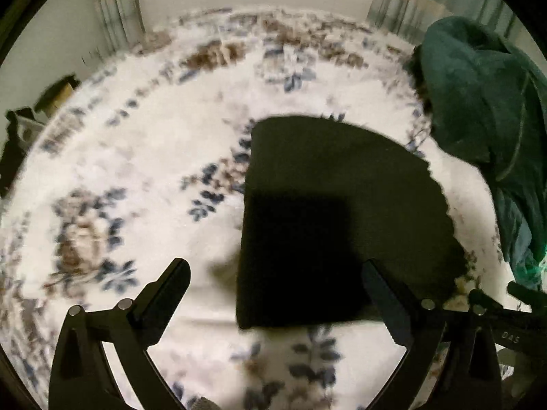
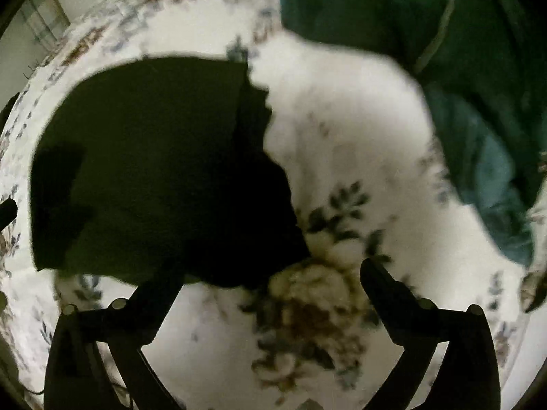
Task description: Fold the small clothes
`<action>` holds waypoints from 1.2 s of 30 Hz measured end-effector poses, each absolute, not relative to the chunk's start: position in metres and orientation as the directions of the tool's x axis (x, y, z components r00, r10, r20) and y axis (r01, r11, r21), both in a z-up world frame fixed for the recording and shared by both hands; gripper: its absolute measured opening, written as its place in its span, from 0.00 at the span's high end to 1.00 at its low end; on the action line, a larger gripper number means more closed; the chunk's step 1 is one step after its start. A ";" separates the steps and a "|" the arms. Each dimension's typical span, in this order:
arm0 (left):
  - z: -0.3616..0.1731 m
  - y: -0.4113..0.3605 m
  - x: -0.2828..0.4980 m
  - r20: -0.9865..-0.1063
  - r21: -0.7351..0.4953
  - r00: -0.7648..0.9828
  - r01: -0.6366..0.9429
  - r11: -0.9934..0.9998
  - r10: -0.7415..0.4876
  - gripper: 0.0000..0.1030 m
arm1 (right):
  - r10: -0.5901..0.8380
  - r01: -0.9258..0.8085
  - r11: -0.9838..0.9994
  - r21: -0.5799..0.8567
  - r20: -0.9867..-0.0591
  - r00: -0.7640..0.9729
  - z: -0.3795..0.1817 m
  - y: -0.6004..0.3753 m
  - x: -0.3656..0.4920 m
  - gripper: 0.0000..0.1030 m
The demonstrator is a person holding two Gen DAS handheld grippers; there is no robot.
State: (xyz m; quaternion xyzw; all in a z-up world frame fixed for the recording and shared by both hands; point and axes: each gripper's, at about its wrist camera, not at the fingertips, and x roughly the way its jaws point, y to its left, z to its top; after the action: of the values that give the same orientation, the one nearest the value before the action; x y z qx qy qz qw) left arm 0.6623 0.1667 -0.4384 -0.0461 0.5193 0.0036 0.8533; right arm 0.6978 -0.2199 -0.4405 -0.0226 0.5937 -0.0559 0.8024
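Observation:
A small dark cloth lies folded flat on a white floral bedspread. My left gripper is open and empty, hovering above the cloth's near left edge. In the right wrist view the same dark cloth lies to the left. My right gripper is open and empty above its near right corner. The right gripper's body shows at the lower right of the left wrist view.
A heap of dark green fabric lies on the bed to the right, also in the right wrist view. Curtains and a pale wall stand behind the bed. A dark object sits off the bed's left edge.

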 end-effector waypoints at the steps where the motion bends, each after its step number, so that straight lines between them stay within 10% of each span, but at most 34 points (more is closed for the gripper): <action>1: -0.429 0.165 0.657 -0.886 -0.078 0.461 -0.054 0.995 -0.044 0.00 | -0.130 0.069 0.991 -0.114 -0.941 0.311 -0.426 -0.214 0.693 0.00; 22: -0.127 0.137 0.421 -0.751 -0.026 0.660 -0.005 1.000 -0.016 0.00 | -0.204 0.117 0.978 -0.170 -0.714 0.670 -0.024 -0.170 0.427 0.00; 36: -0.018 0.130 0.292 -0.632 -0.001 0.774 -0.053 0.999 0.040 0.00 | -0.107 0.057 0.993 -0.104 -0.583 0.805 0.120 -0.172 0.275 0.00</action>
State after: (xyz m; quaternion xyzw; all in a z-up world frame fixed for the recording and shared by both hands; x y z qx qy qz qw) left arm 0.2922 0.1297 -0.0181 -0.0095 0.3354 0.0248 0.9417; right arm 0.2746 -0.1718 0.1198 -0.0408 0.3091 -0.0432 0.9492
